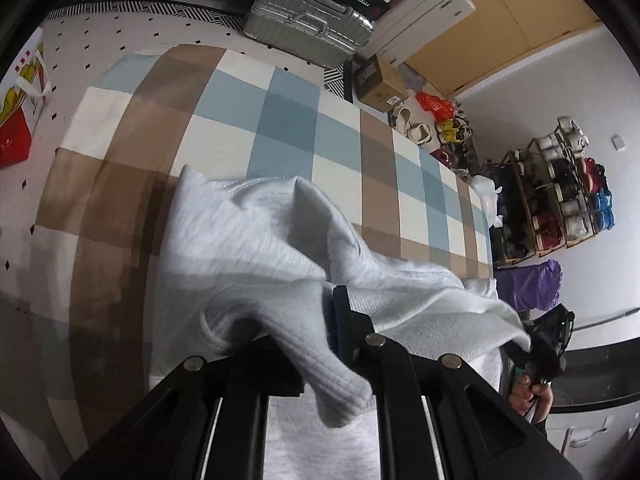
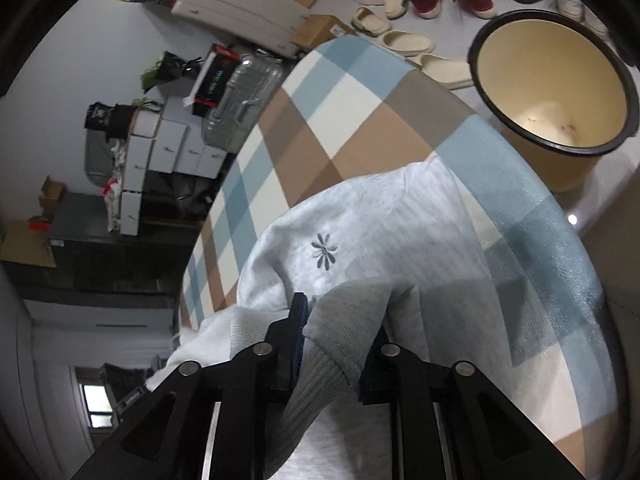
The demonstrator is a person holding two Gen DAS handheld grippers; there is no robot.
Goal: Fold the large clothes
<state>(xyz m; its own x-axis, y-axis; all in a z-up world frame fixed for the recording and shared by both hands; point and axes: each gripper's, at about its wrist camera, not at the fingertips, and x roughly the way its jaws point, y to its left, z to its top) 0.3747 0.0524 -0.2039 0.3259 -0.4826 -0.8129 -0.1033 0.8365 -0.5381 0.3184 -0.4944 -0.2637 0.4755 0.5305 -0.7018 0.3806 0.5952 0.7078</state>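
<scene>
Honestly, both cuffs are pinched: left hand-held gripper (image 1: 320, 320) and right hand-held gripper (image 2: 340, 320) each sit nearly closed on a ribbed sleeve cuff of the white sweatshirt (image 2: 360, 240), which lies ahead on the checked bedspread (image 1: 280, 120). I'd lay the sleeves flat, no bunching.

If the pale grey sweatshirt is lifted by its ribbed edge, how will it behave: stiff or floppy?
Probably floppy: the sweatshirt already sags in soft folds from the left tool onto the checked blanket. Its ribbed edge droops over the right tool, so it likely bends freely. The knit looks thick, so perhaps not slippery.
</scene>
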